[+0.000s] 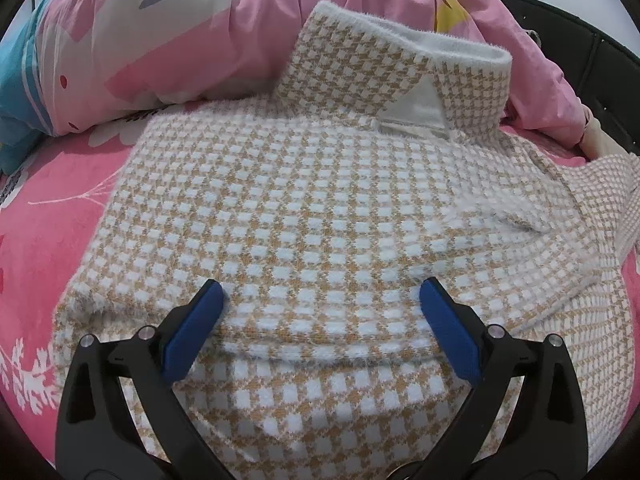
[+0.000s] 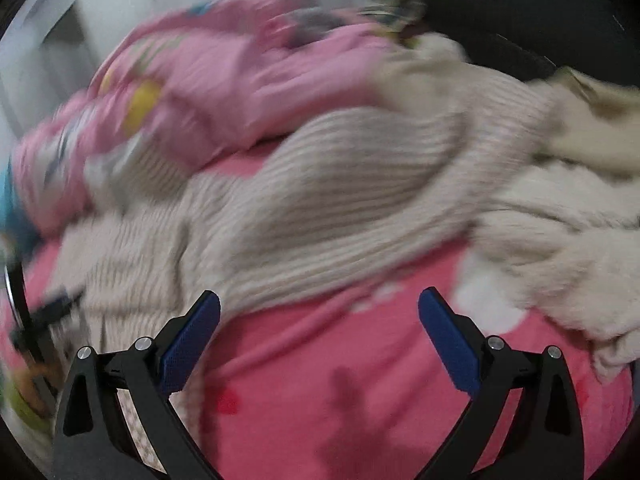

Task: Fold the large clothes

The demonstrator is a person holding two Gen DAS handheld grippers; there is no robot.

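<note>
Left gripper [image 1: 322, 294] wide open, empty, right over the checked sweater [image 1: 320, 208], collar far ahead; right gripper [image 2: 319, 303] open, empty, over bare pink sheet [image 2: 340, 380].

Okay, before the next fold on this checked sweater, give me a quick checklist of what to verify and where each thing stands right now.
1. Left hand-held gripper free of cloth: ok, wide open above the checked sweater, nothing pinched.
2. Right hand-held gripper free: ok, open over the pink bedsheet.
3. Sweater lying flat: mostly ok; one fold ridge sits just below the fingertips.
4. Collar tidy: ok, turned down, label showing.
5. Sleeve at the right edge tucked in: cannot tell, it runs out of view.
6. Nearby ribbed sweater clear of the fold: cannot tell, picture blurred.
</note>
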